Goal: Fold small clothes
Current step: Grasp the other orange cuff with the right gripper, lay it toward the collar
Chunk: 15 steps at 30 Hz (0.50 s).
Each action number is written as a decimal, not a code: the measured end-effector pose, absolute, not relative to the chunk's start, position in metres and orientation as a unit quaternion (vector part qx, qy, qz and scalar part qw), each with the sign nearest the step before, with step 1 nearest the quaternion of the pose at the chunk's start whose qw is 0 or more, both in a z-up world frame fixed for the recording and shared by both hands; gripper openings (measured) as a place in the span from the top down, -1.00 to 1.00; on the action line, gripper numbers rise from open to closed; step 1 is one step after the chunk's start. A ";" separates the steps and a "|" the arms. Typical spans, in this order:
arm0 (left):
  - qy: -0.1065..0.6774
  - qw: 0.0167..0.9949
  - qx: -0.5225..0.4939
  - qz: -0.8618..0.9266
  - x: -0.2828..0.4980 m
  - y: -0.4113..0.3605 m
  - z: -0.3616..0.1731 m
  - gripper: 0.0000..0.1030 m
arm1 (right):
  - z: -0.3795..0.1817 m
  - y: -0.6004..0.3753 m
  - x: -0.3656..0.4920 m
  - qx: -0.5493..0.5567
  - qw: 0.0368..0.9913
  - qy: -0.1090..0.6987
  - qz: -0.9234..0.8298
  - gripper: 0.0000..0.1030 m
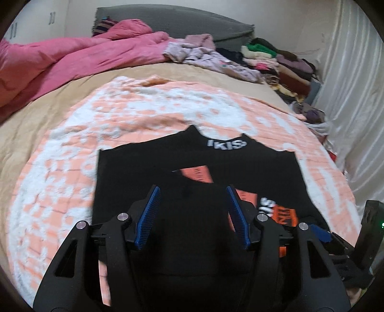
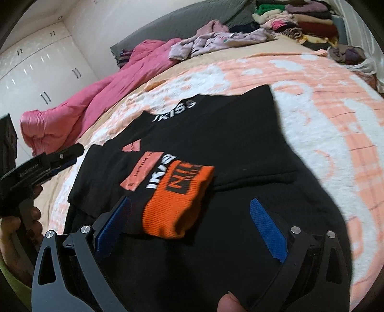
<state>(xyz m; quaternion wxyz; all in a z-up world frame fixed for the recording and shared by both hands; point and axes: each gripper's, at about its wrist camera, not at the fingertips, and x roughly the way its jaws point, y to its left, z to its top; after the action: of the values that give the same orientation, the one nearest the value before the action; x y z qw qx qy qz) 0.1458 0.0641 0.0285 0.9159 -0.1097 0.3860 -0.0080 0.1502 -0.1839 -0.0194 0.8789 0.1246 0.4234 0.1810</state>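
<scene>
A black top with white lettering at the neck [image 1: 196, 165] [image 2: 216, 134] lies flat on an orange and white blanket [image 1: 134, 112] [image 2: 324, 100], its sleeves folded in over the chest. One sleeve ends in an orange ribbed cuff [image 2: 177, 201] [image 1: 285, 213]. My left gripper [image 1: 193, 192] is open and empty, hovering over the near left part of the top. My right gripper [image 2: 192, 204] is open, its blue pads either side of the orange cuff without closing on it. The left gripper also shows in the right wrist view [image 2: 48, 158].
A crumpled pink duvet [image 1: 72, 57] [image 2: 96, 96] lies at the far left of the bed. A lilac garment [image 1: 208, 57] [image 2: 211, 40] and a pile of folded clothes [image 1: 283, 64] [image 2: 302, 21] sit at the far side. A white curtain [image 1: 355, 96] hangs on the right.
</scene>
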 end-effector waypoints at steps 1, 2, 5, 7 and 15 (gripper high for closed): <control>0.385 0.916 -0.112 0.000 0.144 0.070 0.026 0.05 | -0.021 -0.181 0.153 0.124 0.878 0.426 0.181 -0.40; 0.384 0.917 -0.112 0.006 0.141 0.075 0.025 0.05 | -0.024 -0.177 0.156 0.121 0.875 0.431 0.183 -0.27; 0.377 0.919 -0.115 0.028 0.133 0.095 0.022 0.05 | -0.030 -0.167 0.164 0.117 0.871 0.441 0.183 0.24; 0.374 0.918 -0.130 0.039 0.129 0.110 0.022 0.05 | -0.029 -0.162 0.165 0.103 0.874 0.438 0.185 0.82; 0.358 0.917 -0.161 0.074 0.122 0.146 0.031 0.05 | 0.022 -0.155 0.172 0.035 0.906 0.364 0.212 0.87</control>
<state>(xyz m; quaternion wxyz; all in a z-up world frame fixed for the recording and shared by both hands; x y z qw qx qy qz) 0.1224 0.1461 0.0310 0.9168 -0.1613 0.3578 0.0742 0.1722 -0.1548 0.0221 0.9064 0.0350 0.3635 0.2123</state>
